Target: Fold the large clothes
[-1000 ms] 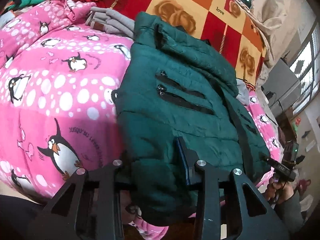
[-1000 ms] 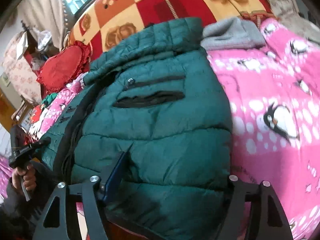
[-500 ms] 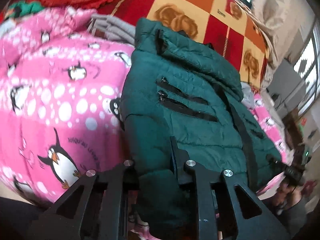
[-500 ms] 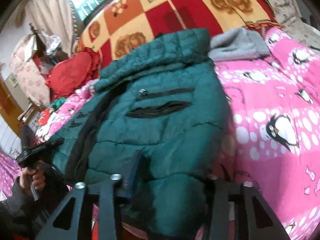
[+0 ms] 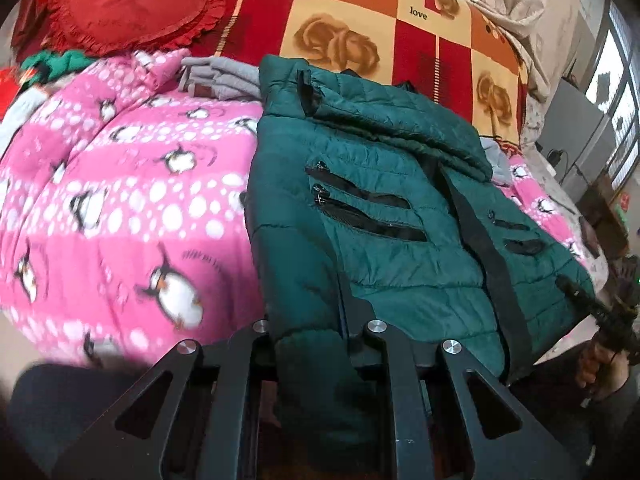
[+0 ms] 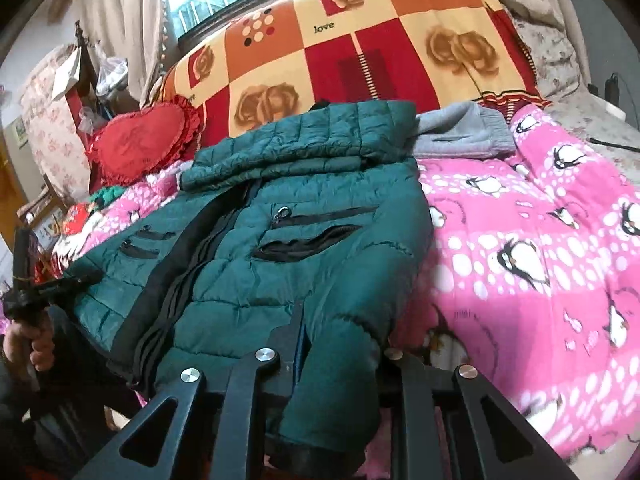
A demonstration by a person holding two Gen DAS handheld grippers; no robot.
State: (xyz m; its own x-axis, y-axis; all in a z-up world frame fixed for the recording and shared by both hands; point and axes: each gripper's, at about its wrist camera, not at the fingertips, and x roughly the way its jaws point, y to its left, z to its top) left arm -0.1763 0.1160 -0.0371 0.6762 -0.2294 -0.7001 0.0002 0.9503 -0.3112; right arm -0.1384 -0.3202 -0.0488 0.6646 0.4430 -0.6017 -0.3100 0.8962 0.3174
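Note:
A dark green puffer jacket (image 5: 384,216) lies front-up on a pink penguin blanket (image 5: 120,208), zip closed, hood toward the far end. My left gripper (image 5: 312,320) is shut on the jacket's near left hem corner. In the right wrist view the same jacket (image 6: 280,248) fills the middle, and my right gripper (image 6: 340,340) is shut on its near right hem corner. The other gripper shows at the edge of each view, right gripper in the left wrist view (image 5: 608,320), left gripper in the right wrist view (image 6: 44,284).
Folded grey garments lie beside the hood on the left (image 5: 220,76) and on the right (image 6: 460,132). A red heart cushion (image 6: 144,144) and a checkered rose blanket (image 6: 360,52) are behind. Furniture stands past the bed's right side (image 5: 572,128).
Both grippers have closed on the hem corners of the jacket, from wide open a second ago. The views have pulled back and risen slightly, so the hem is lifted off the bed edge.

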